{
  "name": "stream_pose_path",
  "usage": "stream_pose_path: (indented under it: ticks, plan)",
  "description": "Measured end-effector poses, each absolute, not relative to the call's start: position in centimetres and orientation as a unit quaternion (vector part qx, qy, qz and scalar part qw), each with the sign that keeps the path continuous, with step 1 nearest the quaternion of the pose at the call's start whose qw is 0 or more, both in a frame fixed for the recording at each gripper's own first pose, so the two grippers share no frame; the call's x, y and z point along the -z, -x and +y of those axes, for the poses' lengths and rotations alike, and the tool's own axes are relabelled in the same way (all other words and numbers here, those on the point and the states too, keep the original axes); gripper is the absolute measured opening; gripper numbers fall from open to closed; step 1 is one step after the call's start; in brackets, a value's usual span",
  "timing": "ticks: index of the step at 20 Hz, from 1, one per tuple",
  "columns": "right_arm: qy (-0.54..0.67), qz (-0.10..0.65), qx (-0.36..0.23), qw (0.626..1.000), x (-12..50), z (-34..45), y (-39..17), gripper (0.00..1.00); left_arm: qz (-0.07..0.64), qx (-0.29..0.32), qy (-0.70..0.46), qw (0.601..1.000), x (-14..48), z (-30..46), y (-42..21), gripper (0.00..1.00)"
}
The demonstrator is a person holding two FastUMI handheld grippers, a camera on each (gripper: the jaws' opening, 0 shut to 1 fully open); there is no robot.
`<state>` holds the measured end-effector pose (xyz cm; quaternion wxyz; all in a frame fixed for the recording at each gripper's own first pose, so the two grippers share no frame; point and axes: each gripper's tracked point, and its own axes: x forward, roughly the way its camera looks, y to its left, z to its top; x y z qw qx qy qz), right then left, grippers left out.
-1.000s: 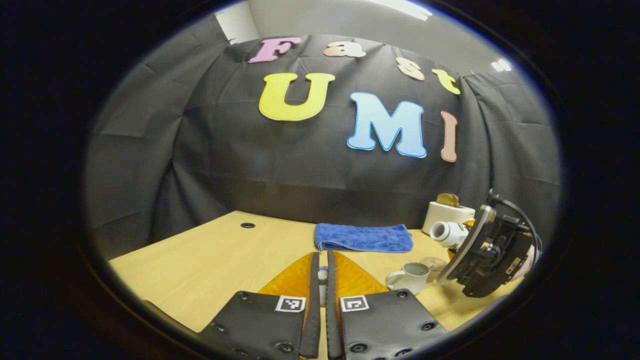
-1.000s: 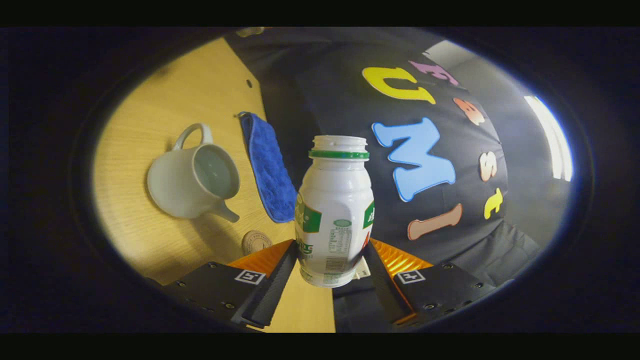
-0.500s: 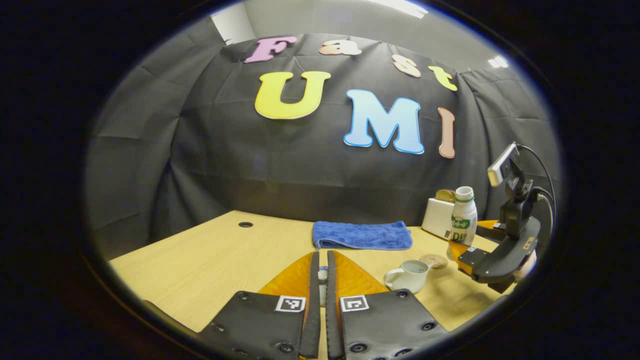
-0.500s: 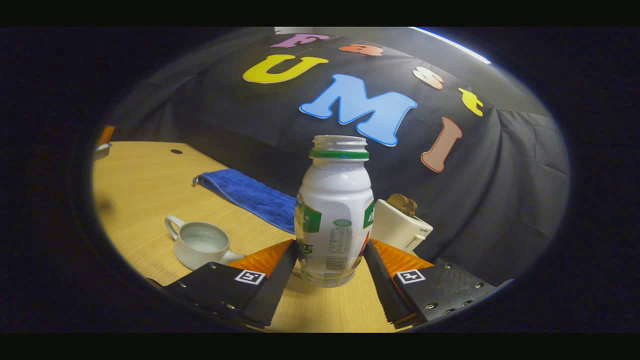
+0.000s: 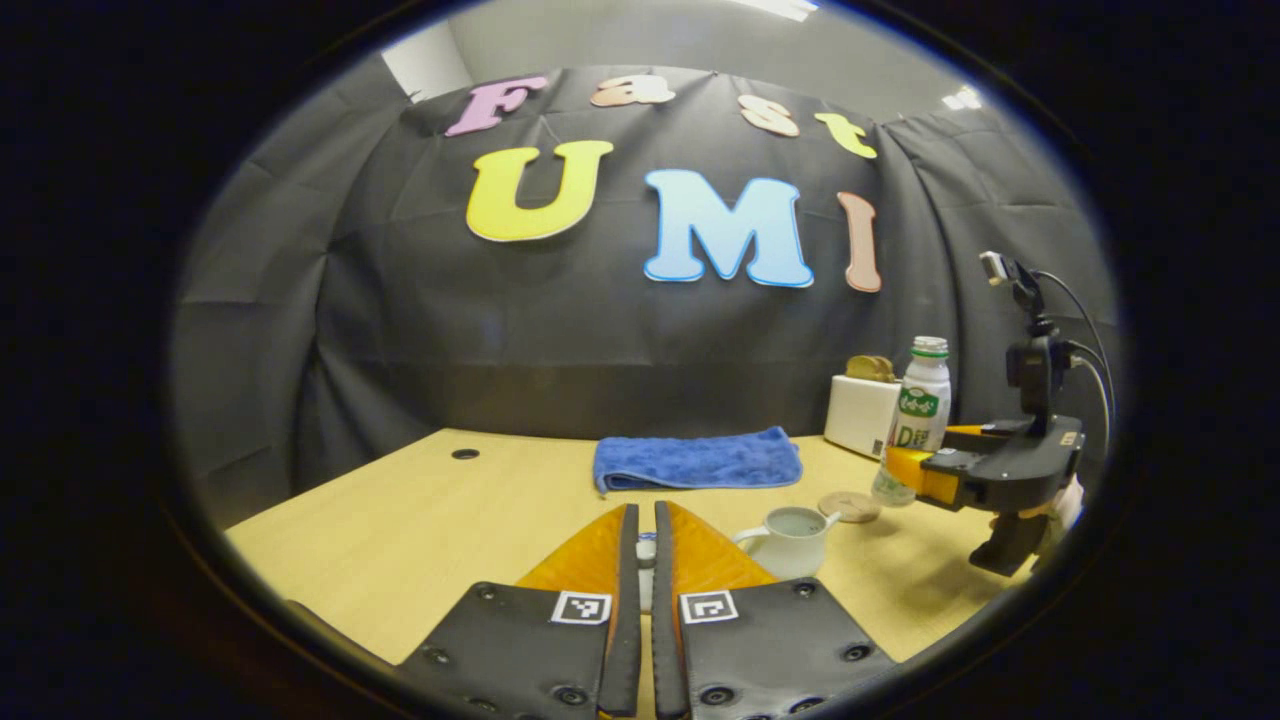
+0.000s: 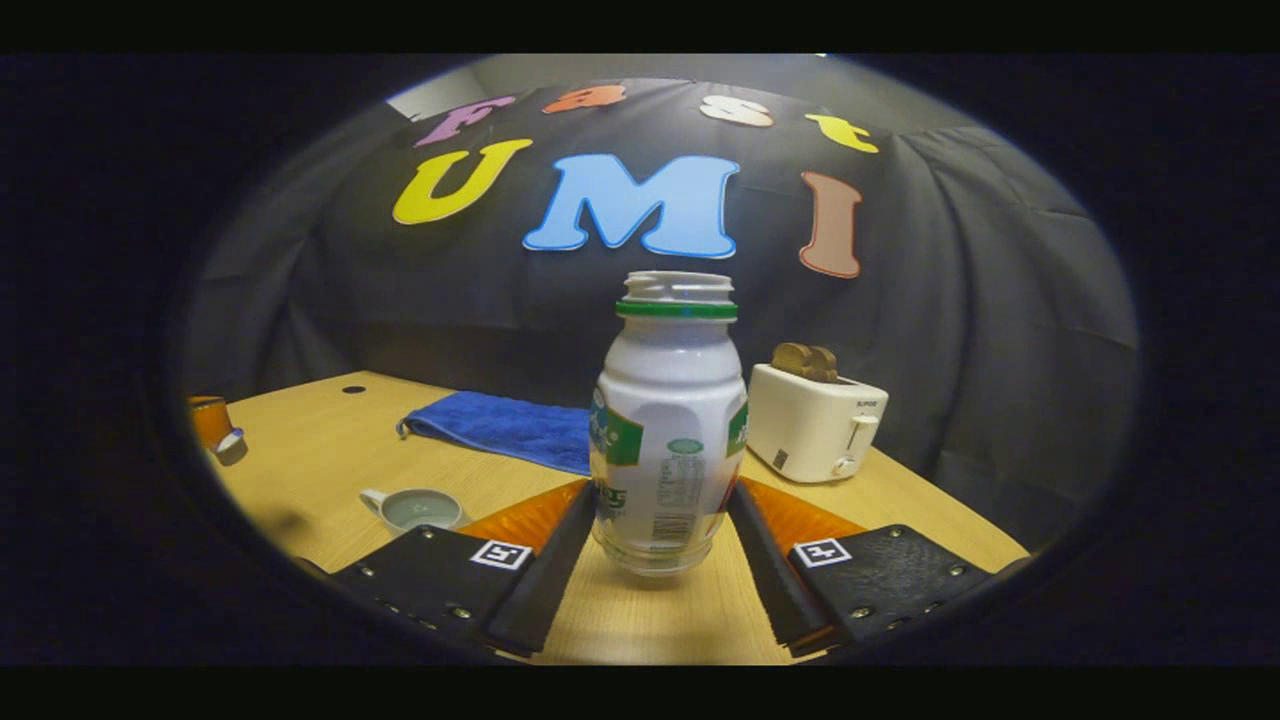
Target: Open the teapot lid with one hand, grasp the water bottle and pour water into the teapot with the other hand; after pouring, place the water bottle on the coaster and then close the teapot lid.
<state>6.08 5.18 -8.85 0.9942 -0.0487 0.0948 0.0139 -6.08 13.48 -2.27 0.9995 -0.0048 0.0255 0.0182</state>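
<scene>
Right gripper (image 6: pixel 660 525) jaws clamp the upright water bottle (image 6: pixel 668 430) — coaster (image 5: pixel 848 505) placement and lid closing remain; left gripper (image 5: pixel 640 560) jaws closed on a small object, likely the lid.

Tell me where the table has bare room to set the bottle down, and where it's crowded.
Bare wood runs from the table hole along the near side of the blue towel. It is crowded on the right: teapot, coaster and toaster sit close, with the bottle held in the right gripper just above the table.

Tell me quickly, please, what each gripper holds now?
Left gripper: shut on a small pale lid knob.
Right gripper: shut on the white plastic bottle.
</scene>
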Motion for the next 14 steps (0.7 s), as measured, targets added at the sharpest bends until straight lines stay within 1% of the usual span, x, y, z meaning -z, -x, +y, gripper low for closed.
stream_pose_path:
  ticks: [4, 5, 6, 7, 8, 9, 10, 12, 13, 14]
  plan:
    - [0.028, 0.087, 0.001, 0.996, 9.3, 1.6, -5.7, 0.80, 0.041, 0.010, 0.016, 0.999, 3.6, 9.3, 3.8, 0.15]
    - [0.024, 0.087, 0.003, 0.996, 9.6, 0.9, -5.7, 0.80, 0.041, 0.010, 0.012, 0.999, 3.5, 8.9, 3.4, 0.11]
    - [0.018, 0.089, 0.005, 0.996, 9.8, 0.5, -5.8, 0.80, 0.041, 0.012, 0.009, 0.999, 3.3, 8.1, 2.8, 0.11]
    - [0.009, 0.091, 0.006, 0.996, 10.0, 0.3, -5.8, 0.80, 0.040, 0.014, 0.009, 0.999, 3.2, 7.6, 2.3, 0.15]
    - [0.002, 0.095, 0.008, 0.995, 10.0, 0.2, -5.8, 0.80, 0.038, 0.017, 0.010, 0.999, 2.9, 6.6, 1.3, 0.15]
    - [0.000, 0.097, 0.010, 0.995, 9.9, 0.2, -5.9, 0.80, 0.034, 0.020, 0.011, 0.999, 2.8, 6.0, 0.6, 0.11]
    - [0.001, 0.097, 0.012, 0.995, 9.8, 0.0, -5.9, 0.80, 0.033, 0.022, 0.010, 0.999, 2.5, 5.4, -0.1, 0.15]
    - [-0.003, 0.095, 0.013, 0.995, 9.7, -0.4, -5.7, 0.80, 0.030, 0.029, 0.006, 0.999, 2.2, 4.1, -1.2, 0.14]
    - [-0.008, 0.096, 0.012, 0.995, 9.6, -0.4, -5.6, 0.80, 0.031, 0.033, 0.003, 0.999, 2.3, 3.5, -1.8, 0.11]
    - [-0.011, 0.096, 0.011, 0.995, 9.5, -0.3, -5.5, 0.80, 0.033, 0.035, 0.000, 0.999, 2.4, 3.1, -2.4, 0.14]
